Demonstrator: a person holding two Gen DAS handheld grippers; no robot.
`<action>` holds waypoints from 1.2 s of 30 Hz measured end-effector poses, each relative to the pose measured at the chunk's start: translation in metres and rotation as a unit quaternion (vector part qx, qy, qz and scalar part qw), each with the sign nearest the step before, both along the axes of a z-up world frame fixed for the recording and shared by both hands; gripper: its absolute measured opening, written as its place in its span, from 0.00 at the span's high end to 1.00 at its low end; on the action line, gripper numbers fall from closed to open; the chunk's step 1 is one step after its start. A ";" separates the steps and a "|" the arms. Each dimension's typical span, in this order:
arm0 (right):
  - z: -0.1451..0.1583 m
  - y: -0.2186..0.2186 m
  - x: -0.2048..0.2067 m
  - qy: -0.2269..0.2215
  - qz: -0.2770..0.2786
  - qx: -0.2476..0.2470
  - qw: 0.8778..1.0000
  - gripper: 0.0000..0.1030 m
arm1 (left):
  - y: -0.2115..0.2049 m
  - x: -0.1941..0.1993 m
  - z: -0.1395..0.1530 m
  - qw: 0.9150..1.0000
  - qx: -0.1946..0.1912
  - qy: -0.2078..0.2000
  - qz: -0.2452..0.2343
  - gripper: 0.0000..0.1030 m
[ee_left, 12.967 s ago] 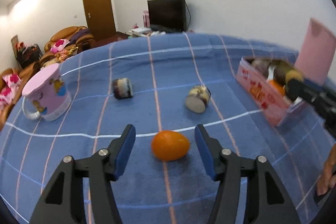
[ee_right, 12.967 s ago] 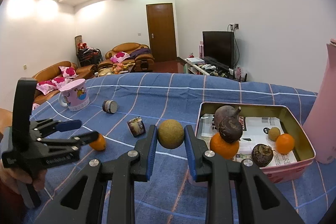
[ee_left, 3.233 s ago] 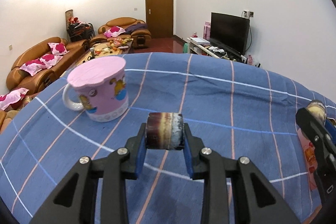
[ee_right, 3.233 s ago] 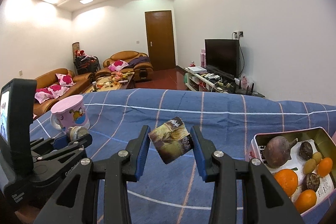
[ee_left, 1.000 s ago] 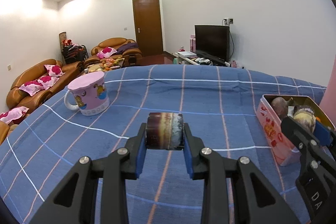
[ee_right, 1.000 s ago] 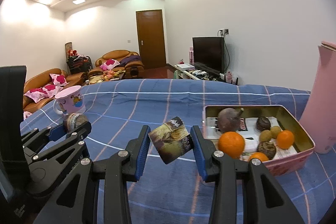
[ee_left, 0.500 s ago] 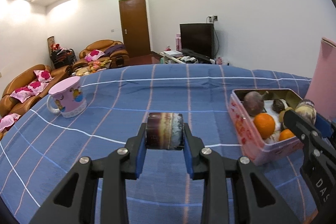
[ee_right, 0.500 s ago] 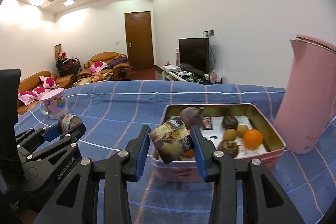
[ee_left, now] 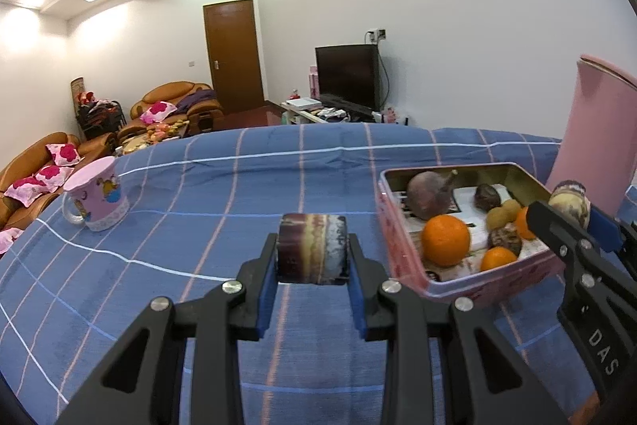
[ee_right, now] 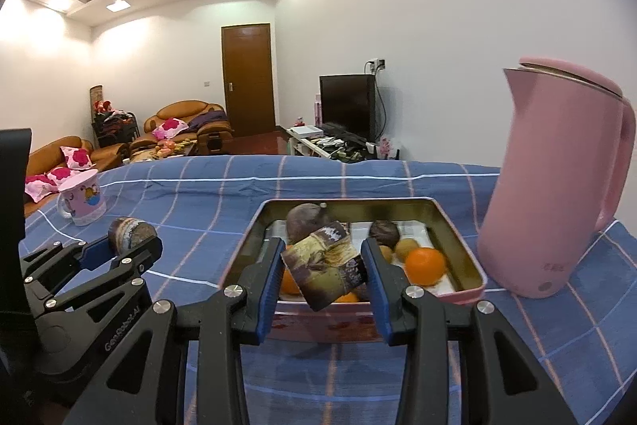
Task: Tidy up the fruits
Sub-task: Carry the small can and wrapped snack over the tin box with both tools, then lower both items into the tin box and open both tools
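Over the last few seconds both tongs have swung from the mug side of the table toward the pink tin [ee_right: 458, 237], which now fills the view just ahead of the right tongs [ee_right: 323, 271] and sits ahead and to the right of the left tongs [ee_left: 312, 257]. The right tongs are closed tight on a mottled brown-and-yellow chunk of fruit [ee_right: 324, 269], held tilted and now hanging over the tin's near edge — a second ago it was well short of it. The left tongs are likewise clamped on a dark, banded cylinder of fruit [ee_left: 311, 253], carried above the blue checked cloth [ee_left: 207, 186], beside the tin rather than over it. Inside the tin lie oranges, a large dark round fruit and some small brown ones, so most of the sorting looks done; these two pieces seem to be the last. The pink mug [ee_left: 97, 194] is far off to the left, the pink kettle [ee_right: 557, 186] just right of the tin. My guess is that the right piece goes in first — the kettle stands close enough to be worth minding.
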State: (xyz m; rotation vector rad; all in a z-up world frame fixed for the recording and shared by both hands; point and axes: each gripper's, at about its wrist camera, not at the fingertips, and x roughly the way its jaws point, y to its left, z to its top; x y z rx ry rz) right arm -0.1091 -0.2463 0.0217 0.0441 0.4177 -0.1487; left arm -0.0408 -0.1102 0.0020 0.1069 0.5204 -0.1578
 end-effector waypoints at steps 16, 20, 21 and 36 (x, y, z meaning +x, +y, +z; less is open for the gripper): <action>0.000 -0.046 -0.004 0.003 -0.045 -0.004 0.999 0.60 | -0.057 -0.006 0.001 0.999 -0.002 0.003 -0.054 0.68; 0.000 -0.058 -0.003 0.003 -0.059 -0.004 0.998 0.60 | -0.070 -0.003 0.001 0.998 -0.008 0.011 -0.065 0.68; 0.001 -0.061 -0.003 0.003 -0.063 -0.004 0.998 0.60 | -0.073 -0.003 0.001 0.998 -0.009 0.011 -0.067 0.68; 0.004 -0.072 0.004 -0.009 -0.087 -0.026 0.996 0.59 | -0.101 0.014 0.001 0.996 -0.027 0.021 -0.082 0.68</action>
